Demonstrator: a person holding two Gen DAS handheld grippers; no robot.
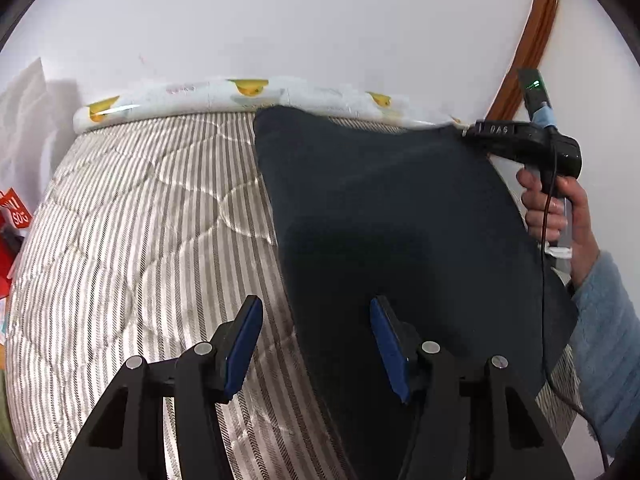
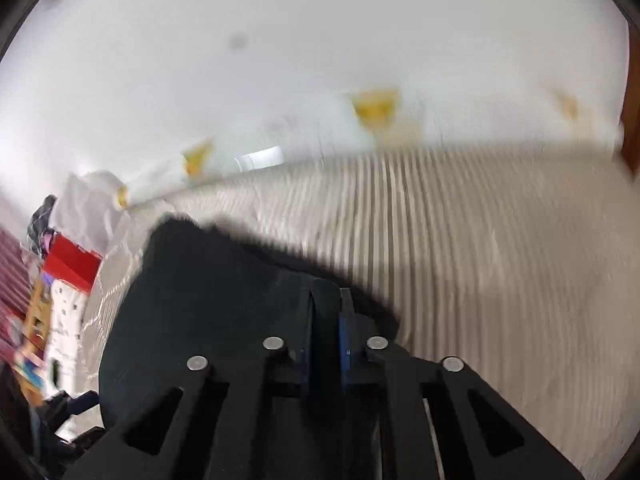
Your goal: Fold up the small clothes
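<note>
Now, cloth (image 1: 392, 216): dark, long axis runs away toward wall.
R gripper (image 2: 328, 320): pinching its far corner.
L gripper (image 1: 316, 344): spread, nothing held, straddling near left edge.

1. Your left wrist camera looks forward and down along its 2 fingers (image 1: 256, 344) from close above the striped mattress (image 1: 132, 216), facing the white wall (image 1: 300, 20) at the bed's far edge.
2. It also takes in your right hand (image 1: 560, 208) holding the other tool, at the right of its view.
3. Your right wrist camera looks down along its own fingers (image 2: 346, 320), very near the dark cloth (image 2: 208, 280), toward the same wall; this view is blurred.
4. Both views share the mattress, the dark cloth, the wall and the white roll with yellow marks (image 1: 240, 94) along the bed's far edge.
</note>
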